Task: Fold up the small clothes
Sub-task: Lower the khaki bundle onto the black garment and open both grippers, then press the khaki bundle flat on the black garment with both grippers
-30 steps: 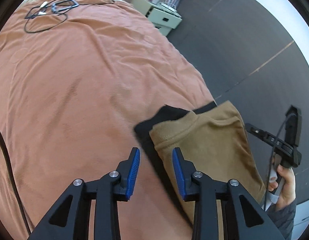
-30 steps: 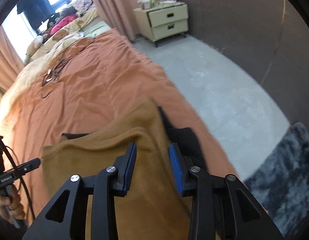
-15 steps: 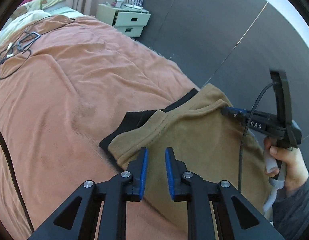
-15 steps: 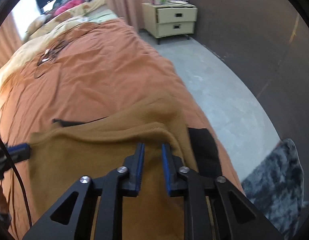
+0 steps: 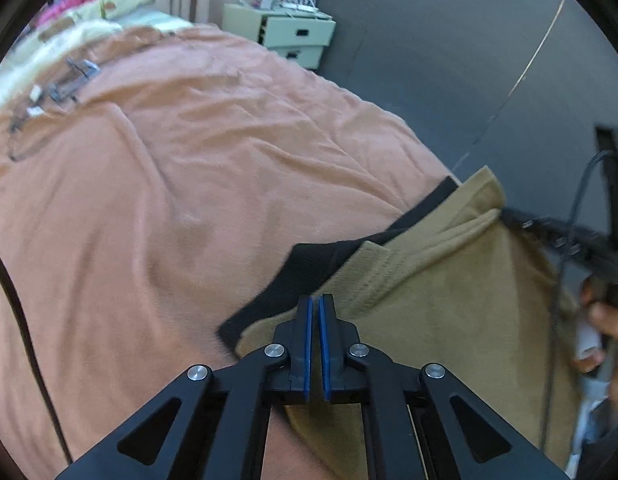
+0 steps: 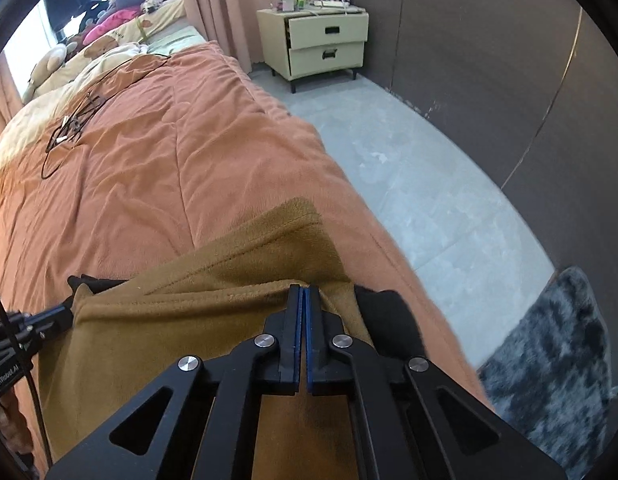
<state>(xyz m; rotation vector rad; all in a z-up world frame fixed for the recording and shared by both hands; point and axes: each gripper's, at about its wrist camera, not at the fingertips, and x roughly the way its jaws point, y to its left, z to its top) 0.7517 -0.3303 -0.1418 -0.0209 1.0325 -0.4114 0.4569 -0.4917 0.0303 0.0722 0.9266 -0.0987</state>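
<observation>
Orange bedspread [image 6: 157, 168] under pinched tan garment [image 6: 181, 320]

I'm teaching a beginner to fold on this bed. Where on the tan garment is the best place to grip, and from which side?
Grip the tan garment on its far hemmed edge, near the two corners, coming from the near side. The left gripper and right gripper are both shut there; that edge is straight and stitched, so it lifts evenly.

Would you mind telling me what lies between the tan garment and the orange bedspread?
A black garment lies under the tan garment, on the orange bedspread; the left wrist view shows its edge.
</observation>
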